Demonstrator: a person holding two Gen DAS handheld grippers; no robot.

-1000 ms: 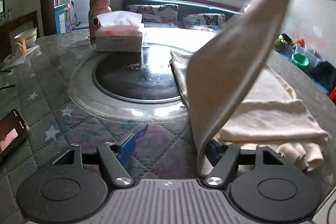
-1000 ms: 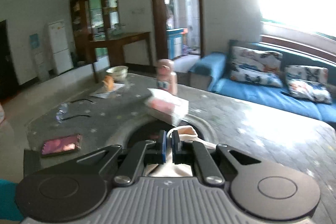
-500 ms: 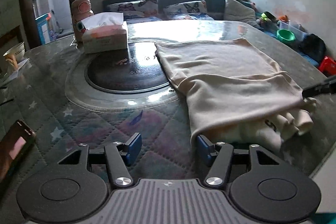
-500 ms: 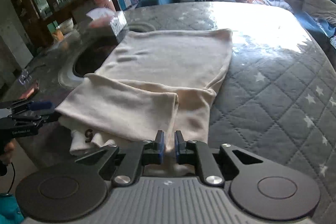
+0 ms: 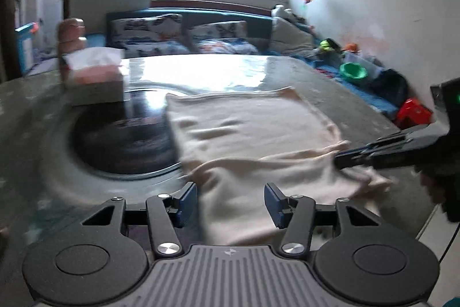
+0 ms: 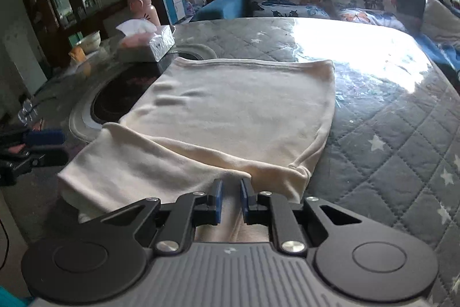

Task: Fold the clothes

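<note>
The quilted table point(image 6: 396, 140) carries everything, giving a flat bed to fold on. The cream garment point(image 6: 230, 111) lies ahead of both claws, its near portion already doubled over, probably so the next fold makes it narrower. A tissue box point(image 6: 149, 42) sits beyond it to the left, out of the way. The right claw point(image 6: 231, 199) is clenched on the folded near edge, pinning the flap down. The left claw point(image 5: 231, 203) is released, its jaws just narrowing astride the garment's near-left edge without pressing it, likely readying a pinch.
</note>
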